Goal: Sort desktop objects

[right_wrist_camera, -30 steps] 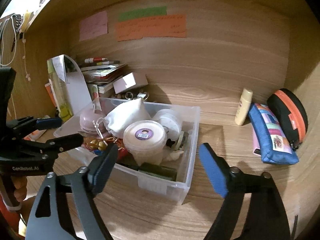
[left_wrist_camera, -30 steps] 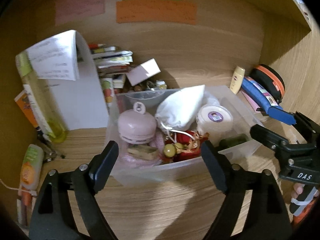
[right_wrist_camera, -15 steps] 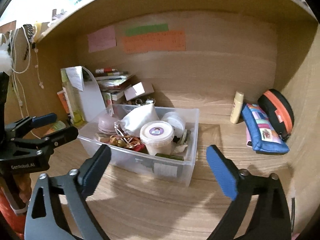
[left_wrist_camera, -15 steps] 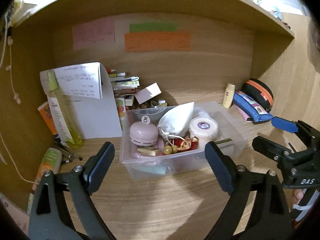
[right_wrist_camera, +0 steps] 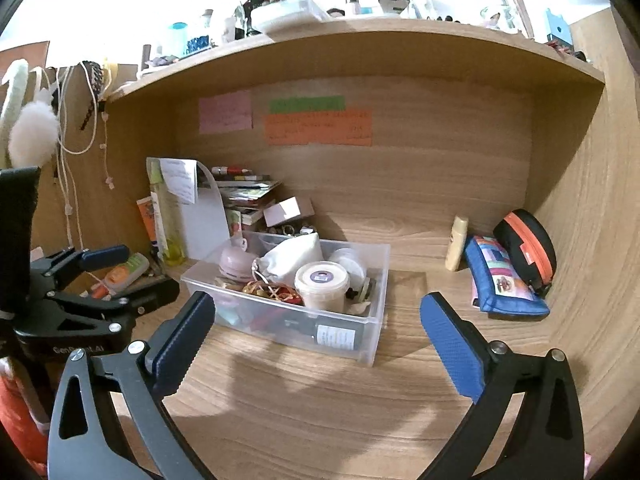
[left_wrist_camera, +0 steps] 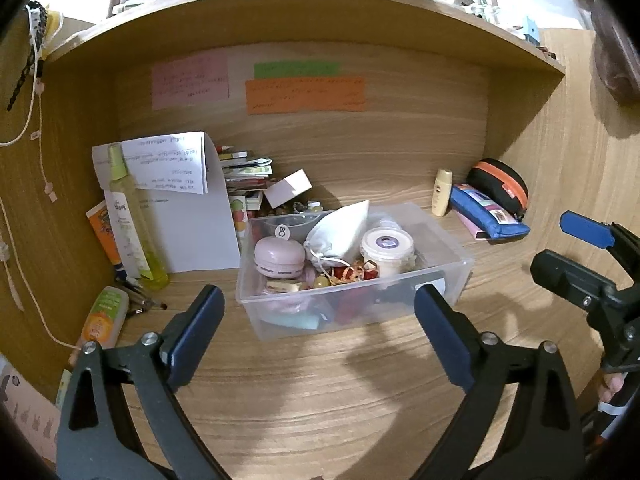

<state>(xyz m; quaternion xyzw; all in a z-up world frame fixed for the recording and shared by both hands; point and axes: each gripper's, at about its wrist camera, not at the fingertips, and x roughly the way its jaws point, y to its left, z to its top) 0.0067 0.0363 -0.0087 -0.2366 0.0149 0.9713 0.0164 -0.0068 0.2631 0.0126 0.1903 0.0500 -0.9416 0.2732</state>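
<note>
Standing wide apart over bare wooden bench [left_wrist_camera: 320, 400], the jaws of the left tool [left_wrist_camera: 316, 332] and right tool [right_wrist_camera: 316, 340] were opening, nothing between them.

Hazards, left to right:
- The tall yellow-green spray bottle [left_wrist_camera: 132, 232] stood against a curled white paper sheet [left_wrist_camera: 188, 216]; a sideways sweep would likely topple it.
- Thin brushes [left_wrist_camera: 140, 304] and an orange-labelled tube [left_wrist_camera: 104, 316] lay loose beside it and could roll.
- The clear plastic bin [left_wrist_camera: 456, 276], mid-bench, was crowded: pink round case [left_wrist_camera: 280, 258], white drawstring pouch [left_wrist_camera: 340, 232], white lidded tub [left_wrist_camera: 386, 248]. The pouch cord could snag.
- The cream bottle [right_wrist_camera: 458, 244] stood upright, touching the blue zip pouch [right_wrist_camera: 504, 280], beside the black-and-orange case [right_wrist_camera: 528, 252].

The overhead shelf [right_wrist_camera: 360, 36] limited lift height.
</note>
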